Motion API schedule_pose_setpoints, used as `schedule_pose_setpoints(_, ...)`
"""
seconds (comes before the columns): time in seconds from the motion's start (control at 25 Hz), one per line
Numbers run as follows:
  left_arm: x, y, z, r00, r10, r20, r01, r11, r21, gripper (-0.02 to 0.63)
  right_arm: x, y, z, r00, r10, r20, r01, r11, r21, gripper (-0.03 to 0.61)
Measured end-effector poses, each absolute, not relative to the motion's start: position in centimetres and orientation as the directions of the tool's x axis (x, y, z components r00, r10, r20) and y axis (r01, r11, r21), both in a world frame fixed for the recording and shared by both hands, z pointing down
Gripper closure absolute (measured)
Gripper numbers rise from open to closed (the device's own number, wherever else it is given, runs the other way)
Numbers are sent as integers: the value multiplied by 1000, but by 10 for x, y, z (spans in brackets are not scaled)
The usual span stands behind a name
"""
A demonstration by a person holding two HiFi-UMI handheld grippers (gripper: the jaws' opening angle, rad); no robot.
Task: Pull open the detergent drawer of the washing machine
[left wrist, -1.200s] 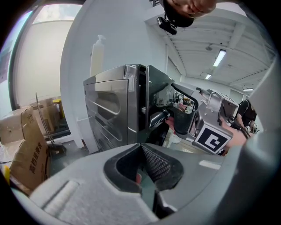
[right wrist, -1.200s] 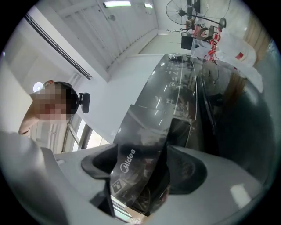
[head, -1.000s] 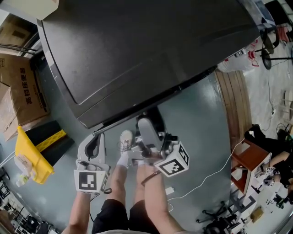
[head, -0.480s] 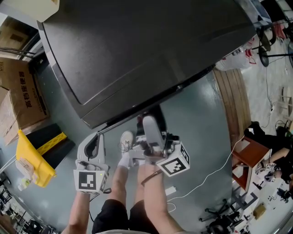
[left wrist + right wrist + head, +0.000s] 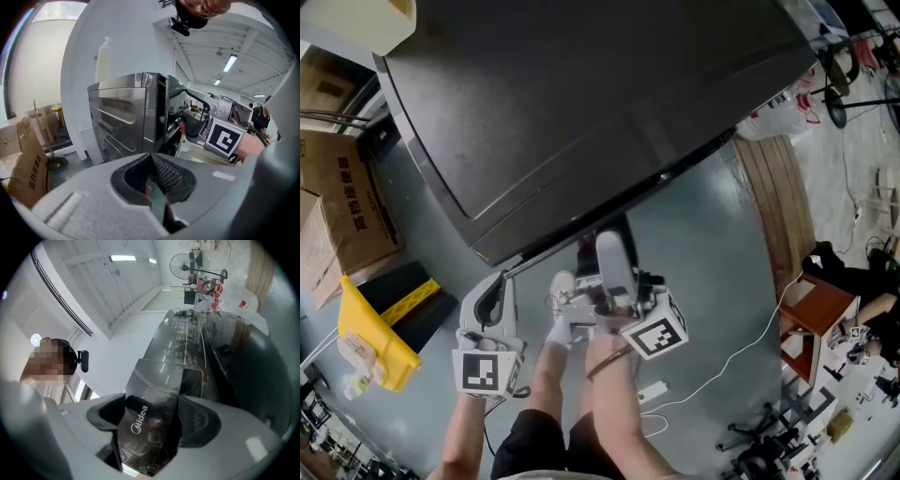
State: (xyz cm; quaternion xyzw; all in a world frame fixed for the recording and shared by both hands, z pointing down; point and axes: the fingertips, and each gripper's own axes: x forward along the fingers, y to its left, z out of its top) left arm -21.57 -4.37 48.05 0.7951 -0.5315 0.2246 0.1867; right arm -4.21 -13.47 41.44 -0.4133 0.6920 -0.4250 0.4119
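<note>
The dark washing machine (image 5: 581, 112) fills the top of the head view. Its detergent drawer (image 5: 605, 234) juts out from the front edge. My right gripper (image 5: 614, 267) is shut on the drawer's front panel; in the right gripper view that glossy panel with a Midea logo (image 5: 145, 420) sits between the jaws of the right gripper (image 5: 150, 427). My left gripper (image 5: 497, 286) hangs to the left, below the machine's front and apart from it. In the left gripper view the left gripper (image 5: 152, 187) has its jaws together with nothing held, and the machine (image 5: 124, 119) stands ahead.
Cardboard boxes (image 5: 342, 197) and a yellow object (image 5: 370, 333) lie on the floor at the left. A wooden stool (image 5: 811, 314), a white cable (image 5: 741, 352) and a power strip (image 5: 652, 392) are at the right. The person's legs and a white shoe (image 5: 561, 286) are between the grippers.
Hardly anything: the head view has shifted a little. The right gripper stays clamped on the drawer front and the left gripper has kept its place.
</note>
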Motion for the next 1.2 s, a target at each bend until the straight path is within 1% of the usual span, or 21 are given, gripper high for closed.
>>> schedule_pose_setpoints(0.16, -217, -45, 482, 339, -757, 558, -926, -373, 56, 603, -44, -138, 407, -274, -927, -255, -166, 307, -937, 235)
schedule_pose_setpoints(0.4, -223, -46, 483, 339, -756, 560, -925, -378, 50, 603, -42, -139, 406, -195, -942, -272, -116, 297, -948, 235)
schedule_pose_setpoints(0.88, -229, -48, 481, 335, -751, 569, -920, -390, 26, 603, -38, -140, 408, -103, -956, -275, -48, 281, -959, 235)
schedule_pose_setpoints(1.2, -233, -51, 478, 334, -752, 569, -919, -393, 21, 603, -37, -142, 409, -43, -960, -276, 49, 274, -960, 235)
